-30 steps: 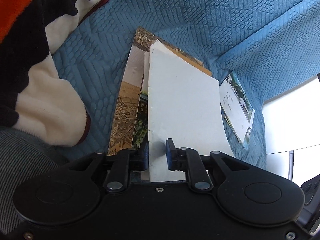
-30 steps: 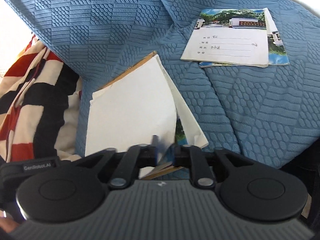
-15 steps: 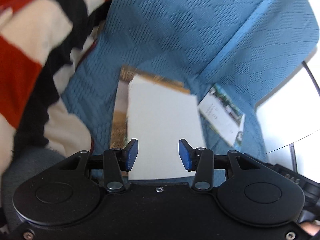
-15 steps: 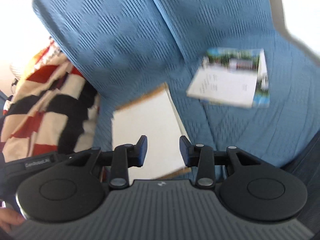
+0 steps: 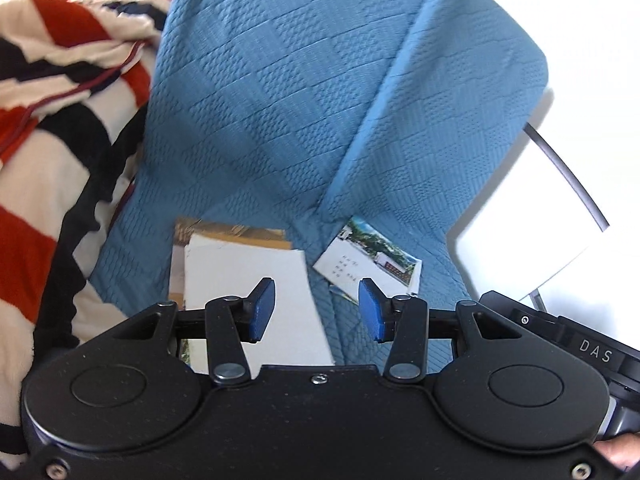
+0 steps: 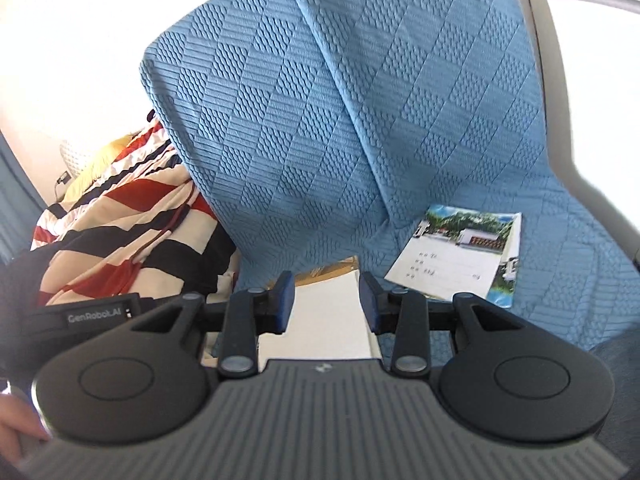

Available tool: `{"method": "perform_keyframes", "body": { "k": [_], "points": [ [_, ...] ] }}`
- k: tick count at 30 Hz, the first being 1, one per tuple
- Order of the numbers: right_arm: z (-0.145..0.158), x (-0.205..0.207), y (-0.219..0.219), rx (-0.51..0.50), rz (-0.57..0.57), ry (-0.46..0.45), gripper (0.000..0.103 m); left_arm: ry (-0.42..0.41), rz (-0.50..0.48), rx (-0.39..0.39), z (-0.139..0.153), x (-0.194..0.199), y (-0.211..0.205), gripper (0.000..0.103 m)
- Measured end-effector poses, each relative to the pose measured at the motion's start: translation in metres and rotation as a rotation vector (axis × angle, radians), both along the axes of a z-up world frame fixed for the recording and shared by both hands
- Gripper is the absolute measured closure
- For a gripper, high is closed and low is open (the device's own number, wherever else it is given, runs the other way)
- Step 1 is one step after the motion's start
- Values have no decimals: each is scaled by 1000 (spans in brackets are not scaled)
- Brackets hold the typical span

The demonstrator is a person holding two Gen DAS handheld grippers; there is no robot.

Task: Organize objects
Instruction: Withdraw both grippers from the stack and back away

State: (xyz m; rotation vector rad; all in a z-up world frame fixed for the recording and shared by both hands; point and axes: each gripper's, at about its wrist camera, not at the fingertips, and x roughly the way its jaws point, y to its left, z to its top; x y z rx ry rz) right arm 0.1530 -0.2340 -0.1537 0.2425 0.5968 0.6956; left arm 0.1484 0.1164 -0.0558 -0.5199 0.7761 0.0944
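A stack of booklets with a plain white cover on top (image 5: pixel 248 276) lies flat on the blue quilted sofa seat; it also shows in the right wrist view (image 6: pixel 328 312). A second pair of notebooks with a photo cover (image 5: pixel 368 264) lies to its right near the seat's back corner, also in the right wrist view (image 6: pixel 460 258). My left gripper (image 5: pixel 316 310) is open and empty, held above the seat between the two piles. My right gripper (image 6: pixel 326 300) is open and empty above the white stack.
The blue sofa back cushions (image 6: pixel 320 120) rise behind the seat. A red, black and white striped blanket (image 5: pixel 52 140) is heaped at the left, also in the right wrist view (image 6: pixel 128 232). A white surface with a dark curved rim (image 5: pixel 560 220) lies right of the sofa.
Both grippers opened, let go of the white-covered stack, and pulled back and up from it. The stack now lies flat on the seat.
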Motion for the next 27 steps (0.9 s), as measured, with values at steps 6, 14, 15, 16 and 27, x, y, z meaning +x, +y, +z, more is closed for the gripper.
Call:
{"method": "perform_keyframes", "body": {
  "k": [6, 14, 15, 16, 27],
  "points": [
    [7, -7, -23, -14, -23, -16, 64, -4, -53, 17, 12, 1, -31, 56],
    [-3, -10, -50, -34, -51, -17, 64, -38, -76, 41, 18, 0, -67, 48],
    [-6, -10, -53, -34, -55, -14, 64, -43, -78, 46, 17, 0, -71, 46],
    [-8, -10, -56, -33, -59, -8, 64, -43, -79, 49, 17, 0, -75, 43],
    [-35, -4, -81, -57, -89, 22, 64, -51, -93, 46, 1, 3, -107, 14]
  ]
}}
